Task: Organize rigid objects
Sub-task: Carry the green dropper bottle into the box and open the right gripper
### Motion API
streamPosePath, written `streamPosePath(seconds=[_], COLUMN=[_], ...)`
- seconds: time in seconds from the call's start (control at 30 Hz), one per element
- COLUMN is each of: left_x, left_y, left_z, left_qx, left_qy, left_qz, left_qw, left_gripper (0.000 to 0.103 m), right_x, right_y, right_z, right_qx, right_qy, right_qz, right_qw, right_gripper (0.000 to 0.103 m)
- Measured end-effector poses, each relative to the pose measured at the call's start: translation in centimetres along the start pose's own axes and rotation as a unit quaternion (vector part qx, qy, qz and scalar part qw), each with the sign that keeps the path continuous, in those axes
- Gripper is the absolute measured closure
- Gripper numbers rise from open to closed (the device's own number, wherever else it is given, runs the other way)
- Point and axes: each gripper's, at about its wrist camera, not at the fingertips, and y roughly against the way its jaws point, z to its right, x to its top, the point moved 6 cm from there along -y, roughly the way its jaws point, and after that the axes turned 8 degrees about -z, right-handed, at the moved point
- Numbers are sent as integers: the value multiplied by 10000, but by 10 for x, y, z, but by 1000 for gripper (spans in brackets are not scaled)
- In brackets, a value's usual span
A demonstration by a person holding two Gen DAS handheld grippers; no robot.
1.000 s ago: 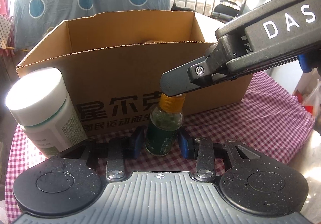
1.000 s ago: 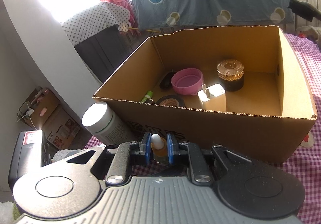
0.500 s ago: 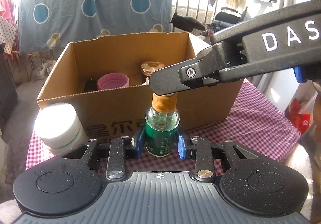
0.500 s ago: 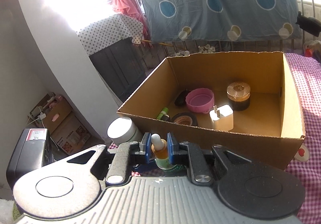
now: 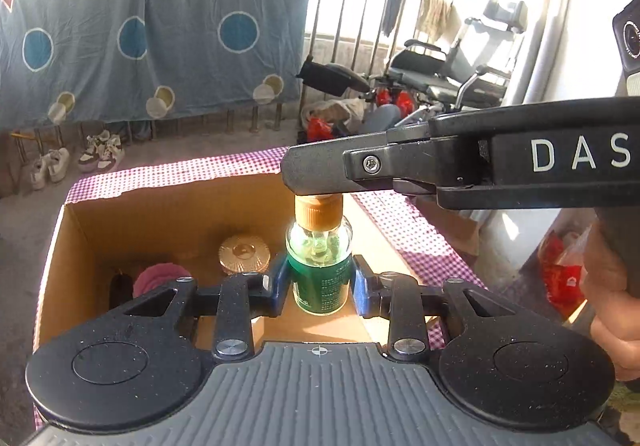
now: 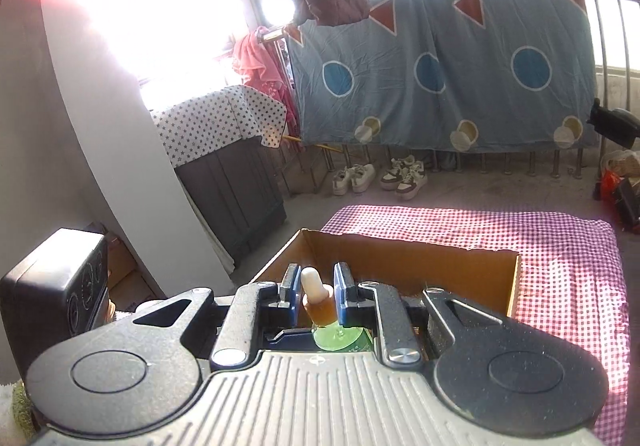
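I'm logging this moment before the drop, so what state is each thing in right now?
Dropper bottle: upright, capped, held over the box.
Left claw: shut on the bottle's body.
Right claw: shut on the bottle's orange collar.
Cardboard box: open-topped, partly filled.
Gold-lidded jar: inside the box, lid on.
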Motion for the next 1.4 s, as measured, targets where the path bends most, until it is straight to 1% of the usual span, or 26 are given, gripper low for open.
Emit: streamPosePath(seconds=[0.13,0.23,0.33,0.53,0.73,0.97,1.1,1.2,1.27,1.37,1.4], left_x=[10,14,15,12,8,9,12,11,12,12,11], left_y=[-47,-78,-94,-101,-112,-111,-113,-107,-98,-77,-68], left_z=[-8,-13,-18,-17,-21,-22,-21,-22,-21,-21,-21], left_qx=[-184,-181,-108,-6,108,114,99,85,51,24,16], left_qy=[105,140,168,301,390,386,455,503,494,500,506], left_qz=[-489,-814,-1018,-1384,-1594,-1595,-1583,-1530,-1435,-1219,-1128], left_qw=[9986,9964,9946,9899,9864,9864,9863,9869,9884,9913,9923], left_gripper=[72,72,72,72,70,69,69,69,66,53,46], right_x=[1,-2,-6,-13,-22,-23,-21,-21,-19,-15,-14], right_y=[-29,-47,-61,-74,-79,-75,-67,-55,-46,-25,-19], right_z=[47,69,85,102,110,106,107,107,106,99,95], right_qx=[-54,-139,-170,-132,-30,-5,-16,-31,-27,22,43], right_qy=[-342,-437,-473,-503,-549,-528,-591,-649,-683,-715,-708], right_qz=[-328,-503,-616,-745,-798,-756,-659,-576,-519,-416,-392], right_qw=[9989,9977,9968,9959,9953,9957,9961,9962,9963,9966,9967], right_gripper=[84,84,84,84,85,85,85,85,85,84,84])
